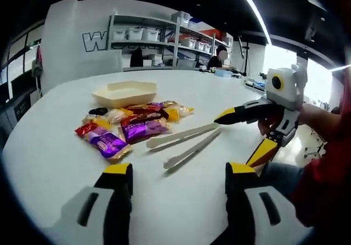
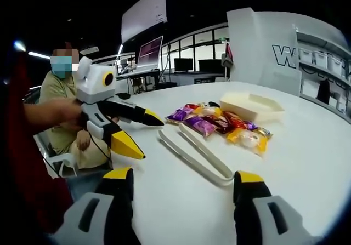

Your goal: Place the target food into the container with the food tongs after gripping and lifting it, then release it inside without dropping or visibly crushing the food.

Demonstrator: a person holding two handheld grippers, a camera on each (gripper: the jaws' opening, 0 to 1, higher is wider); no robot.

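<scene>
**Awaiting pickup: tongs on table, both grippers empty**

Lying flat on the white table (image 1: pixel 49 163): tongs (image 1: pixel 186 142), cream plastic, arms splayed, hinge end toward the right gripper's camera. Untouched.

Snacks (image 1: pixel 129 127): a loose heap of wrapped pieces, purple, red, yellow and orange foil, just beyond the tongs. Which one is the target cannot be told. None lifted.

Container (image 1: pixel 125 93): shallow beige tray, at the far side of the heap, touching or nearly touching it. Nothing seen inside.

Left gripper (image 1: pixel 179 172): jaws wide apart, holding nothing, hovering above the table on the near side of the tongs.

Right gripper (image 2: pixel 183 176): jaws wide apart, empty, hinge end of the tongs lying between and just beyond its tips. Seen in the left gripper view, it hangs near the tongs' tips.

Step in hand, as judged: the opening one, taking up the tongs. No food gripped yet.

Next move calls for: one gripper closing across both tong arms near the middle, firmly enough to lift yet leaving the arms free to squeeze; then a light pinch on one wrapper.
</scene>
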